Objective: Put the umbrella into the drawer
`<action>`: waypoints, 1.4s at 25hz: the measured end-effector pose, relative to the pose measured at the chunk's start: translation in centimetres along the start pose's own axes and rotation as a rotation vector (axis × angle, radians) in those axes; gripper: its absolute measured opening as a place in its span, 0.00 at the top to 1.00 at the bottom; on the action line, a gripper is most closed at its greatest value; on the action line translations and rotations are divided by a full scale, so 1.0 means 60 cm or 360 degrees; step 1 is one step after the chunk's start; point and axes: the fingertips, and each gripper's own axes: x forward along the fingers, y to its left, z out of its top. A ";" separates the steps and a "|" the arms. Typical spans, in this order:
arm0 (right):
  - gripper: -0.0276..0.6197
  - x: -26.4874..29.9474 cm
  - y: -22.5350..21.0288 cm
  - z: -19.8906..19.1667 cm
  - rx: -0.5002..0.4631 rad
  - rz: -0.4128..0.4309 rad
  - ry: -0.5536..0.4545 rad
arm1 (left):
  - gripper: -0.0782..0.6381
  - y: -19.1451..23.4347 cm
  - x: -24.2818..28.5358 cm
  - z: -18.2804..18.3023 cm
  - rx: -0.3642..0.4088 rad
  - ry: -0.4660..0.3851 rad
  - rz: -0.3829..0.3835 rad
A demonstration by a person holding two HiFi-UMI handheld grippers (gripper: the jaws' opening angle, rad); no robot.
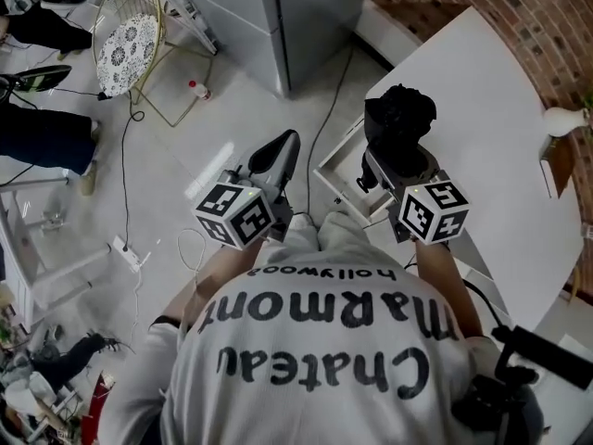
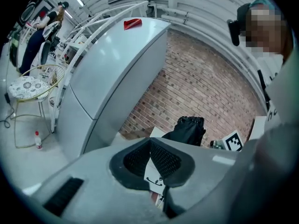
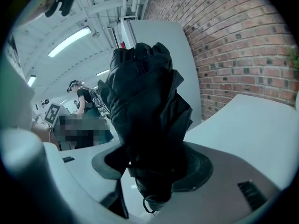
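A folded black umbrella [image 1: 400, 119] stands up out of my right gripper [image 1: 398, 160], which is shut on it above the corner of a white table [image 1: 482, 137]. In the right gripper view the umbrella [image 3: 145, 106] fills the middle, its lower end pinched between the pads of the right gripper [image 3: 149, 167]. Just left of it and lower, an open white drawer [image 1: 335, 172] sticks out from the table. My left gripper [image 1: 278, 151] hangs over the floor left of the drawer. Its pads meet at the tips with nothing held [image 2: 150, 146]. From there the umbrella [image 2: 189, 129] shows ahead.
A tall grey cabinet [image 1: 296, 17] stands behind the drawer, and a brick wall [image 1: 519, 7] runs along the table's far side. On the floor to the left are a wire chair [image 1: 130, 35], a small bottle [image 1: 197, 89] and a cable [image 1: 125, 174].
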 end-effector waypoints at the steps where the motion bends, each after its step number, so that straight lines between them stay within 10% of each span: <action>1: 0.56 0.004 -0.002 -0.006 -0.0006 0.0020 0.0028 | 0.87 -0.001 0.003 -0.009 -0.0020 0.0005 0.0013; 18: 0.56 0.082 -0.024 -0.182 -0.0095 0.0276 0.0346 | 0.87 0.028 0.038 -0.237 -0.0253 0.0318 0.0183; 35: 0.56 0.188 -0.106 -0.373 -0.0076 0.0118 0.0535 | 0.87 0.106 0.078 -0.414 -0.0518 0.0451 0.0205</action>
